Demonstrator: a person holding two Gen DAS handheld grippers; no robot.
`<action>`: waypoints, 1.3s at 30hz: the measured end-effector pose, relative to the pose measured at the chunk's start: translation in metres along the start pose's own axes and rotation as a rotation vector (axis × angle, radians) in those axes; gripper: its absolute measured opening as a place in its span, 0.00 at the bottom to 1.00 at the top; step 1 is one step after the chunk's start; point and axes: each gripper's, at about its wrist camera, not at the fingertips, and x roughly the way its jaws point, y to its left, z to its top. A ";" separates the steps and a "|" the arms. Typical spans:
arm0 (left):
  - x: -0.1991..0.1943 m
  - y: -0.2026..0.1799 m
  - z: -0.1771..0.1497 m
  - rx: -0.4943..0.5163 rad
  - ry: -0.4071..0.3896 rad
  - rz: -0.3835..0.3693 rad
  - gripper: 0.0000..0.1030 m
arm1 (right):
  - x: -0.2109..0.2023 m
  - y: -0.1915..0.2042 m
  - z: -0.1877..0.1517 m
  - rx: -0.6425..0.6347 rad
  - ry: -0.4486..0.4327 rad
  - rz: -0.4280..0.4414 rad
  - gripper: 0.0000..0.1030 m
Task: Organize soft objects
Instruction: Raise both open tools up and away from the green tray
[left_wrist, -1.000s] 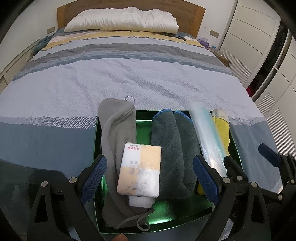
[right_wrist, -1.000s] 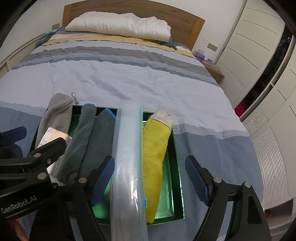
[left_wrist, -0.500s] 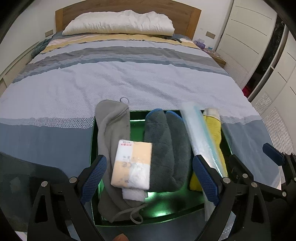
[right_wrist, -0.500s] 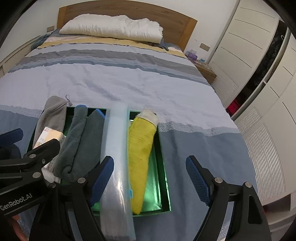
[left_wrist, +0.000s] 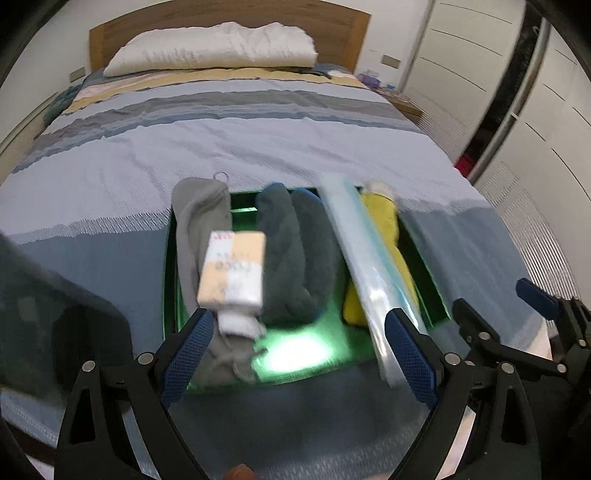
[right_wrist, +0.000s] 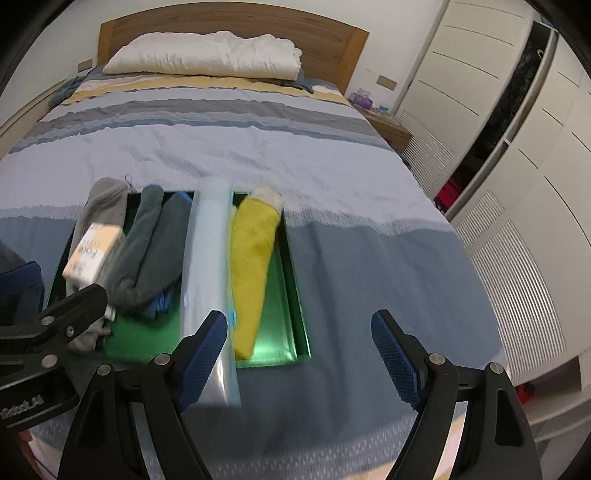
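A green tray (left_wrist: 295, 354) (right_wrist: 291, 280) lies on the striped bedspread and holds several soft things side by side. From left: a grey cloth (left_wrist: 199, 214) (right_wrist: 107, 203) with a tissue pack (left_wrist: 234, 269) (right_wrist: 92, 254) on top, a dark teal towel (left_wrist: 291, 251) (right_wrist: 151, 251), a clear plastic roll (left_wrist: 365, 266) (right_wrist: 208, 258) and a yellow cloth (left_wrist: 388, 236) (right_wrist: 253, 258). My left gripper (left_wrist: 299, 358) stands open above the tray's near edge, empty. My right gripper (right_wrist: 299, 358) is open too, over the bedspread just right of the tray, holding nothing.
The bed (right_wrist: 240, 155) stretches away to a white pillow (left_wrist: 214, 48) and a wooden headboard (right_wrist: 236, 22). White wardrobe doors (right_wrist: 517, 147) line the right side, with a nightstand (right_wrist: 388, 125) beside the bed. A dark shape (left_wrist: 44, 302) sits at the near left.
Both grippers have drawn back from the tray and risen slightly, so the tray and its contents look smaller and farther. The jaws stayed open and nothing in the tray moved.
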 end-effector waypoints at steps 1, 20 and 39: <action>-0.006 -0.002 -0.005 0.005 0.000 -0.010 0.88 | -0.004 -0.002 -0.006 0.006 0.003 -0.002 0.79; -0.137 0.037 -0.122 0.154 -0.061 -0.036 0.88 | -0.138 0.022 -0.115 0.091 -0.033 -0.018 0.82; -0.279 0.178 -0.234 0.124 -0.211 0.040 0.89 | -0.345 0.167 -0.242 0.156 -0.199 0.030 1.00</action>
